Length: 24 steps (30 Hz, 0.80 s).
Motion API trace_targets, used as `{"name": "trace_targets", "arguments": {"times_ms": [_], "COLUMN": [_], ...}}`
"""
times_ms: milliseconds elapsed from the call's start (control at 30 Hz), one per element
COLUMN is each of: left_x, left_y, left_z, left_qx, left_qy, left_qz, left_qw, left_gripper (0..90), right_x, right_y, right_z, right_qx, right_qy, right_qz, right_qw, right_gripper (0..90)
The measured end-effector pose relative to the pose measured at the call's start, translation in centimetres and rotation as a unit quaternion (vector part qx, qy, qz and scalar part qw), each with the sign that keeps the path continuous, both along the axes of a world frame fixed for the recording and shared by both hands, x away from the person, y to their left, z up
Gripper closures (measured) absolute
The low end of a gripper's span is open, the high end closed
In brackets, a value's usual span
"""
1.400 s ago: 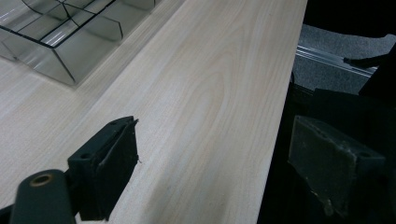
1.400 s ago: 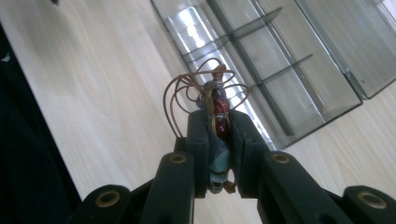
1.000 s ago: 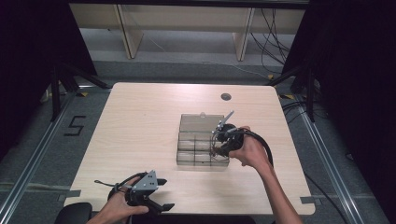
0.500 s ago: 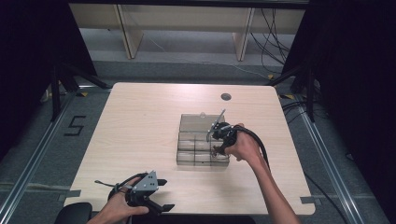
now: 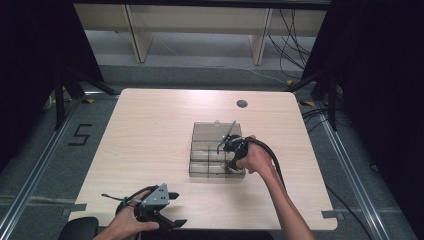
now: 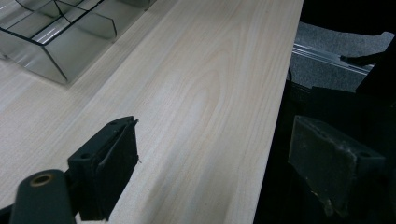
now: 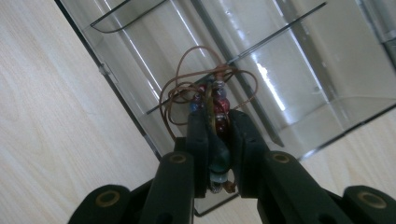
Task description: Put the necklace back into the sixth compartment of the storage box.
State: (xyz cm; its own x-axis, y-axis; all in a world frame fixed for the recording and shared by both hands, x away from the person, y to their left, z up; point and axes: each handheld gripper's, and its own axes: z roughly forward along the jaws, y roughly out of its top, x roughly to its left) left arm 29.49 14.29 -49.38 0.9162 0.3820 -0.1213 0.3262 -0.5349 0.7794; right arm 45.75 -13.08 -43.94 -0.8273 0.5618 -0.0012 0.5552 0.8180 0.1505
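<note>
1. Dark curtains and bare shelving frame a pale wooden table (image 5: 150, 135), and I work from its near side.
2. My right gripper (image 7: 216, 140) is pinching a beaded cord bracelet (image 7: 215, 105), its jaws pressed onto the beads, above a near compartment of the clear divided organizer box (image 5: 216, 156) right of the tabletop's middle.
3. I judge the bracelet light and limp: the thin leather loops dangle loose and could snag. The beads look hard and slick, so gripping across the bead cluster seems safest.
4. Upright clear dividers (image 7: 275, 35) stand close around the loops and are what could catch them.
5. My left gripper (image 6: 224, 163) rests spread and empty at the tabletop's near edge, well apart from the box.
</note>
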Motion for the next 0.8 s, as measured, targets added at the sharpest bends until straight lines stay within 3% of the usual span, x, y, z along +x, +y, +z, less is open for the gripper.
{"name": "trace_targets", "arguments": {"times_ms": [367,467,700,733,800], "left_x": [0.0,0.2,0.1,0.2,0.1], "left_y": [0.1,0.1,0.1,0.1,0.2], "left_z": [0.1,0.1,0.1,0.1,0.1], "left_qx": [0.0,0.0,0.005,0.002,0.004], "left_qy": [-0.008,-0.014,-0.01,-0.016,-0.01], "left_qz": [0.0,-0.01,-0.001,-0.007,0.002], "left_qw": [1.0,0.9999,0.9999,0.9999,0.9999], "left_gripper": [15.1,15.1,15.1,15.1,15.1], "right_x": [0.3,0.4,0.6,0.7,0.5], "right_y": [0.0,-0.2,-0.6,-0.8,-1.0], "right_z": [-1.3,-1.3,-1.0,-0.8,-0.1], "right_qx": [0.012,0.017,0.037,0.045,0.056], "right_qy": [0.023,0.028,0.025,0.018,0.008], "right_qz": [-0.013,-0.018,-0.027,-0.023,-0.04], "right_qw": [0.9996,0.9993,0.9986,0.9986,0.9976], "right_gripper": [79.4,78.8,70.1,69.5,68.2]}}
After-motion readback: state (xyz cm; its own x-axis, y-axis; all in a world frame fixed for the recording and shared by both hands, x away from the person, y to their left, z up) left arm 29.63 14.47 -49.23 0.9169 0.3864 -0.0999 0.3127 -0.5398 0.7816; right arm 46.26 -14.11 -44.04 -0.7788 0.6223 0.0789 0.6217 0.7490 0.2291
